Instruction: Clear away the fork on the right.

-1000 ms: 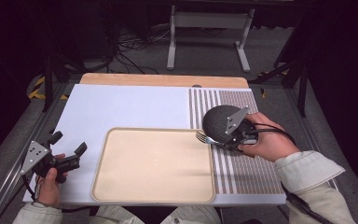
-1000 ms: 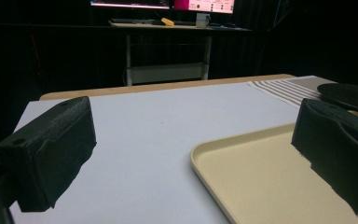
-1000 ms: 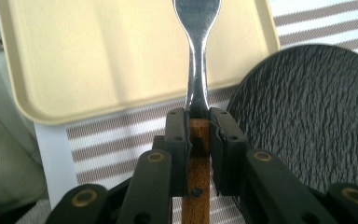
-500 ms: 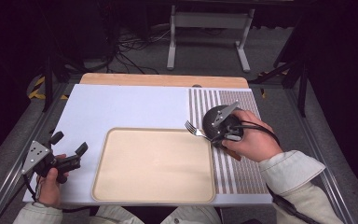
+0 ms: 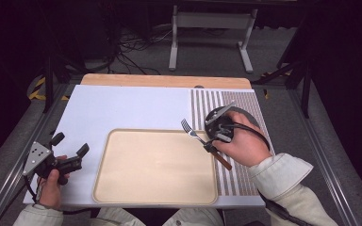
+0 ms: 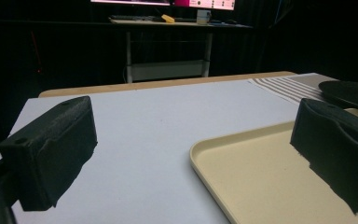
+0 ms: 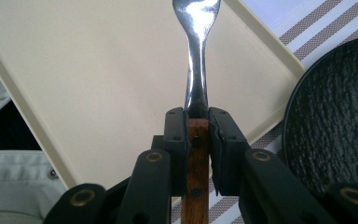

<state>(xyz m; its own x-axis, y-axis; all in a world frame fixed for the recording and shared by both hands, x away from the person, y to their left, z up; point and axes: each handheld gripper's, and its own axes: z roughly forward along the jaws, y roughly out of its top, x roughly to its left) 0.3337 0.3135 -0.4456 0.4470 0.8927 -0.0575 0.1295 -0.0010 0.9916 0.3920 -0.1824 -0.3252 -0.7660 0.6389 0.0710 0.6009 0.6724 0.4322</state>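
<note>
My right gripper [image 5: 210, 143] is shut on a fork [image 5: 193, 134] with a wooden handle, gripping it where the handle meets the steel neck. The fork's tines point left and away, over the far right corner of the beige tray [image 5: 155, 165]. The right gripper view shows both jaws pressed on the wooden handle, with the fork [image 7: 198, 56] reaching out above the tray [image 7: 98, 70]. My left gripper [image 5: 70, 143] rests open on the white mat left of the tray, nothing between its jaws. The left gripper view has the left gripper [image 6: 196, 154] spread wide, facing the tray's [image 6: 261, 177] near corner.
A black plate [image 5: 242, 115] sits on the striped placemat [image 5: 207, 101] just behind my right hand, also seen as the black plate [image 7: 340, 116] and the black plate [image 6: 349, 93]. A white mat [image 5: 132, 108] covers the table's left and middle. A wooden strip [image 5: 165, 81] runs along the far edge.
My right hand has carried the fork leftward from above the striped placemat, so the tines now hang over the tray's far right corner. The left gripper has not moved.
</note>
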